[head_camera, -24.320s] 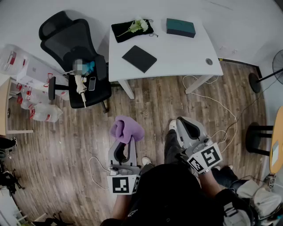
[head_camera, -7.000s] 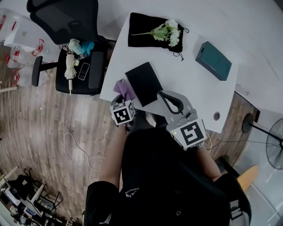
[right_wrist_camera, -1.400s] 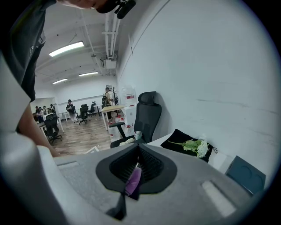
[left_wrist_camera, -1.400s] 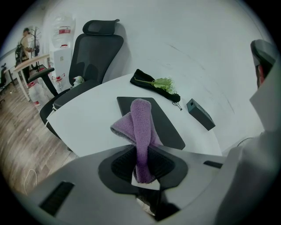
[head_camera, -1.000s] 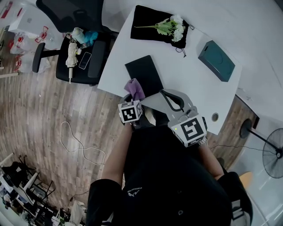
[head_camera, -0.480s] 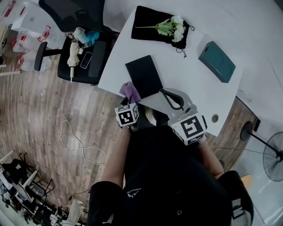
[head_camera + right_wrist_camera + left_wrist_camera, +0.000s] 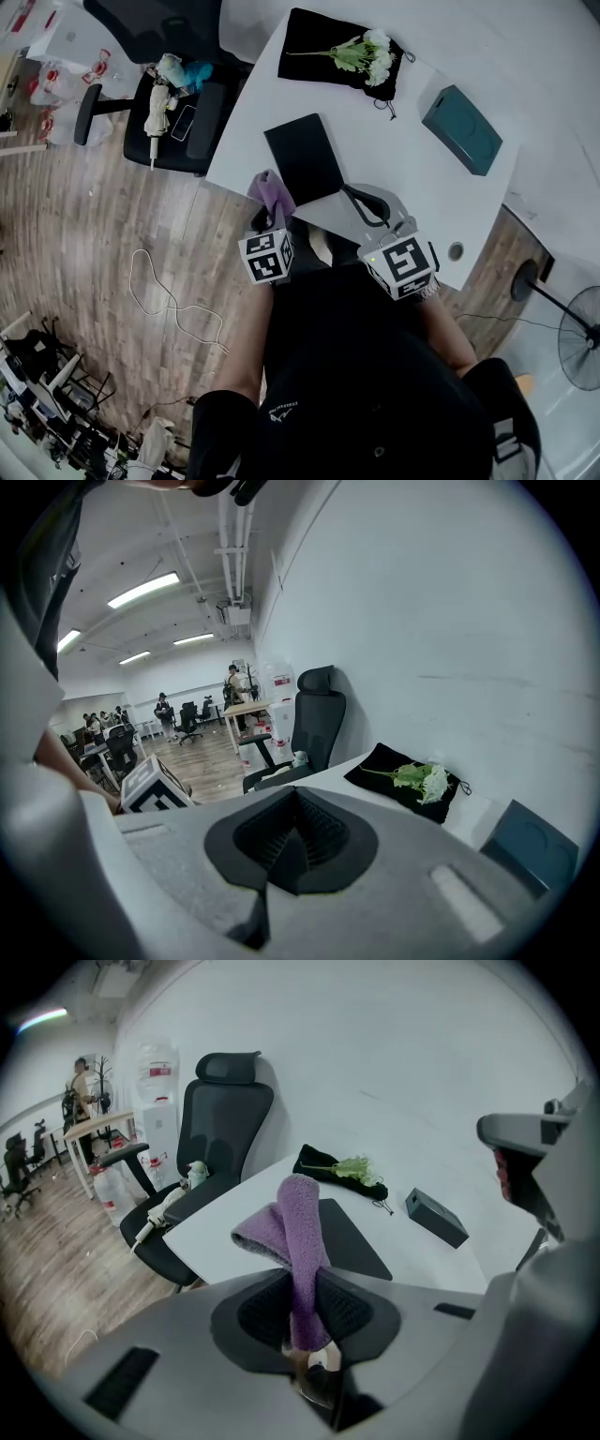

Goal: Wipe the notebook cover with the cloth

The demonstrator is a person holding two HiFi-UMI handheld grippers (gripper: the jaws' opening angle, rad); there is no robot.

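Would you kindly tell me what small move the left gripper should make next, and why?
Probably ease the left gripper forward and down so the cloth presses onto the notebook. Its jaws are shut on the cloth, which sits by the notebook's near edge, and the dark cover lies flat just ahead.

Black notebook (image 7: 303, 169) is lying closed and flat on the table (image 7: 412, 178). Purple cloth (image 7: 272, 192) is standing bunched, pinched in the left gripper (image 7: 302, 1312), at the notebook's near corner.
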